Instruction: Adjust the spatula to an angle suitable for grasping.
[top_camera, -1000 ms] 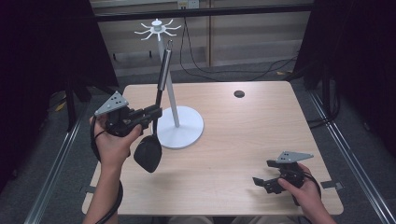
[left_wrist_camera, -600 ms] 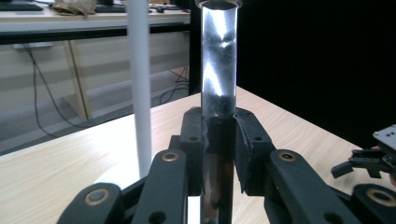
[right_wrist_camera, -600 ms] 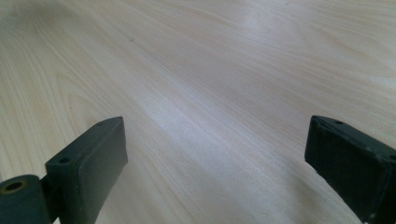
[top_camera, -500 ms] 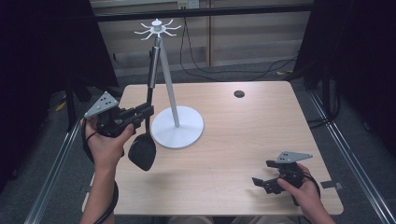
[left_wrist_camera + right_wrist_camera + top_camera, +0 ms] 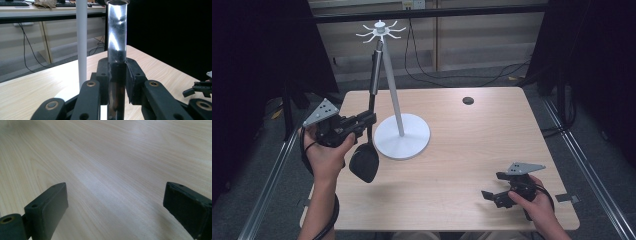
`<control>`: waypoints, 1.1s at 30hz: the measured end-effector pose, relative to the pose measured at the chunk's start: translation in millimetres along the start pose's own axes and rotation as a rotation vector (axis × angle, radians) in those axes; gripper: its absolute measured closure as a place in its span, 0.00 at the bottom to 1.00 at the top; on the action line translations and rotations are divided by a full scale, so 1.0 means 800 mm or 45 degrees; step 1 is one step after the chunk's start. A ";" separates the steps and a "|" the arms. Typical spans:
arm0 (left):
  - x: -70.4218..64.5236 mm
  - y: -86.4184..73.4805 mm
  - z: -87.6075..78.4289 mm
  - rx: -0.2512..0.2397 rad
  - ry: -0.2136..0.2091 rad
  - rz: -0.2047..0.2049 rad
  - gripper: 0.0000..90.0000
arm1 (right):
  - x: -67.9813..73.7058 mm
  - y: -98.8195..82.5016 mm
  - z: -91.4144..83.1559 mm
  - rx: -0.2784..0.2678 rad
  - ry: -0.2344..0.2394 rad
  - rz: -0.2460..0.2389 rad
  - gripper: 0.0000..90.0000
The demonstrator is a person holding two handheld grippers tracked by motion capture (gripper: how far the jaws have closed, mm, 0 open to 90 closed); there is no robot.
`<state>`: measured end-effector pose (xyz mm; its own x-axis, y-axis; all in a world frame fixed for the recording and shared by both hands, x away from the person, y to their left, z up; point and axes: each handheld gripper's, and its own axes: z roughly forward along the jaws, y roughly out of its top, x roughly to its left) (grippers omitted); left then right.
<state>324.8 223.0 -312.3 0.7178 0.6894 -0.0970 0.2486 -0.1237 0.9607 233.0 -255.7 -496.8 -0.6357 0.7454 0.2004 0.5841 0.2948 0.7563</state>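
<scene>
- While my left tongs (image 5: 368, 119) clamp the ladle (image 5: 364, 162) at the neck of its handle, the change from a second ago shows at the top: the steel handle (image 5: 116, 30) leaned rightward across the pole then, and it now stands nearly upright, its tip close under the spoked crown (image 5: 380, 32) of the white rack (image 5: 402, 137).
- Left tongs: closed on the handle, pads (image 5: 131, 75) pressing both sides; the black bowl hangs below them, off the tabletop (image 5: 472, 150), and the pole (image 5: 81, 42) rises just beyond them to their left.
- Right tongs (image 5: 490, 195): open, nothing between the jaws, hovering low over bare wood, well apart from the rack, unmoved since then.
- Reading: the ladle looks lined up for hanging; whether its tip has caught a hook I cannot tell.
</scene>
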 end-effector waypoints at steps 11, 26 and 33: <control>-0.001 -0.001 0.009 0.012 0.017 0.007 0.84 | 0.000 0.000 0.000 0.004 0.003 -0.001 0.06; 0.001 -0.006 0.017 0.026 0.043 -0.005 0.84 | 0.001 0.000 0.002 0.006 0.011 -0.008 0.06; 0.001 -0.007 0.024 0.030 0.044 0.000 0.84 | 0.000 0.000 0.001 0.004 0.006 -0.003 0.06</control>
<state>336.1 210.6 -322.6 0.6949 0.7138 -0.0876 0.2644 -0.1403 0.9541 233.2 -255.4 -497.2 -0.6394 0.7419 0.2016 0.5842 0.2985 0.7547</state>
